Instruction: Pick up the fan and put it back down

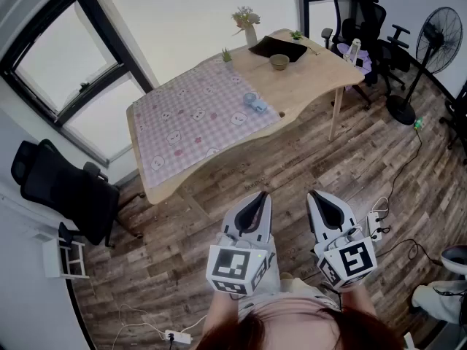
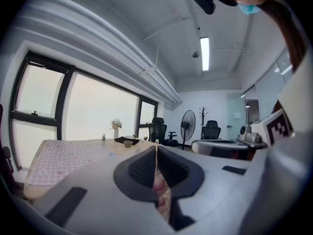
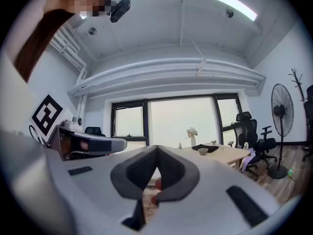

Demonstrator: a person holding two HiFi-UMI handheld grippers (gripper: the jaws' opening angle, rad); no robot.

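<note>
I see a wooden desk (image 1: 310, 79) half under a pink checked cloth (image 1: 190, 122); flower vase (image 1: 250, 35) and bowl (image 1: 279, 62) at its far end; black office chair (image 1: 58, 184) on plank floor (image 1: 365, 166).

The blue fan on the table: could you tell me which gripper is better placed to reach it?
Left, slightly. The fan lies straight ahead of the left gripper; the right gripper sits off to one side. Both are shut and well short of the table.
</note>
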